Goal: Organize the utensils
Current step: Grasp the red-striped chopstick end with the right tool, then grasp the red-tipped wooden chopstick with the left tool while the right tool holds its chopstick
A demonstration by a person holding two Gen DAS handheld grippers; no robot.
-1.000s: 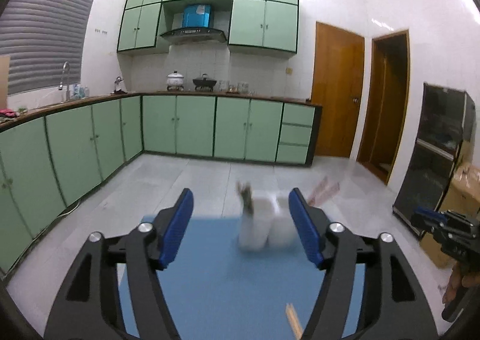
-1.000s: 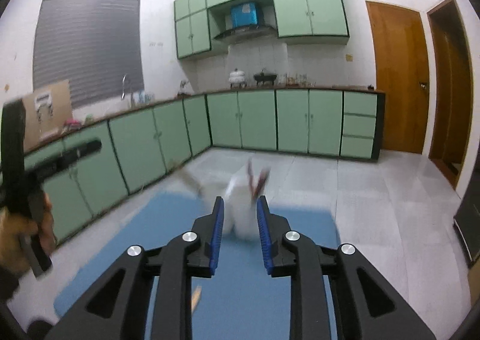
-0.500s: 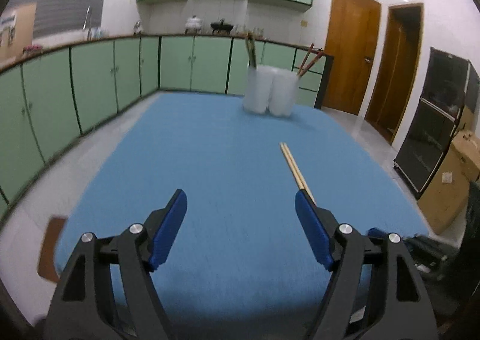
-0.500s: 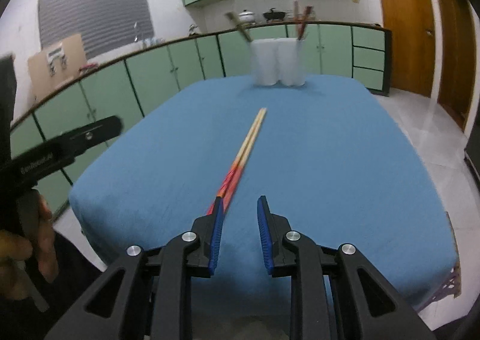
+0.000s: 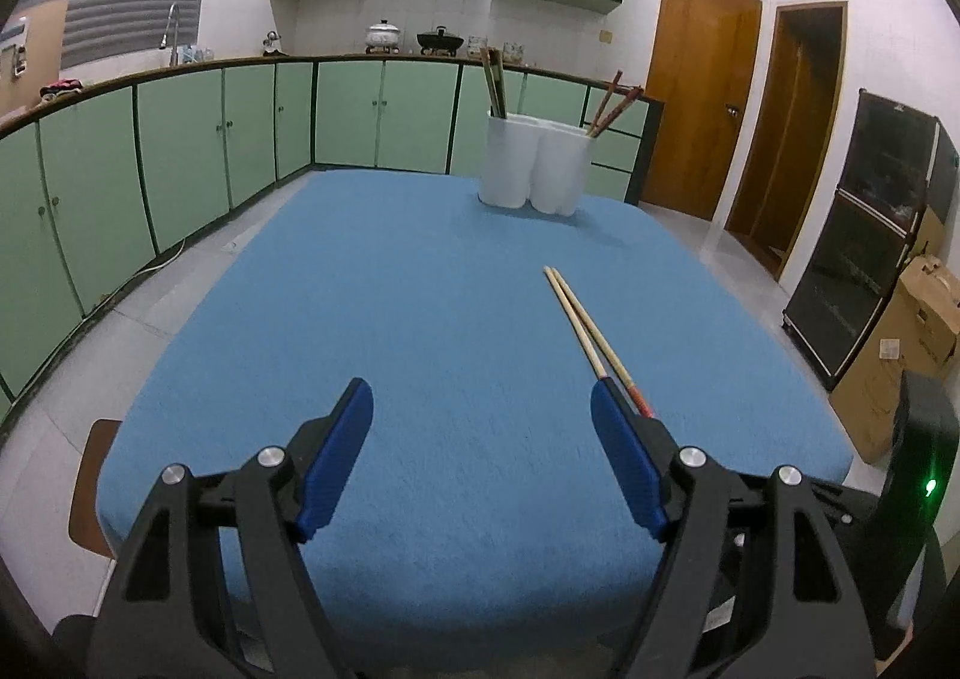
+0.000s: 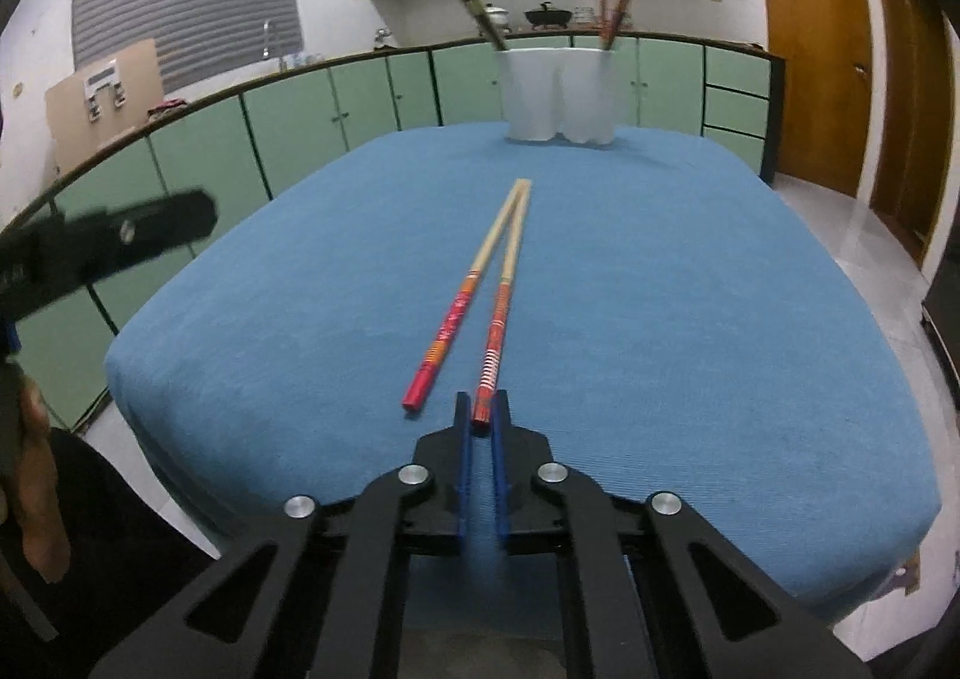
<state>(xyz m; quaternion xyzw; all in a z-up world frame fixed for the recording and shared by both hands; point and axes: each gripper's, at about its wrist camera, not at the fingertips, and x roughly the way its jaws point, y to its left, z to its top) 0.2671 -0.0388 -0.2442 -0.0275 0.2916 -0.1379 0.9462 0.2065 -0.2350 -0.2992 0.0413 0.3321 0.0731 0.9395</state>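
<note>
My right gripper [image 6: 481, 409] has just closed on the nearer chopstick [image 6: 495, 335]'s red end; the pair has splayed apart (tips touching). Left gripper [image 5: 482, 409] spread, empty, over bare blue cloth [image 5: 390, 319]. White holder [image 6: 559, 94] sits at the far edge.

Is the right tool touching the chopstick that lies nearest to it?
Touching. In the right wrist view the right tool has just been closing, and its blue pads sit against both sides of the red end of the right chopstick on the blue table cover.
</note>
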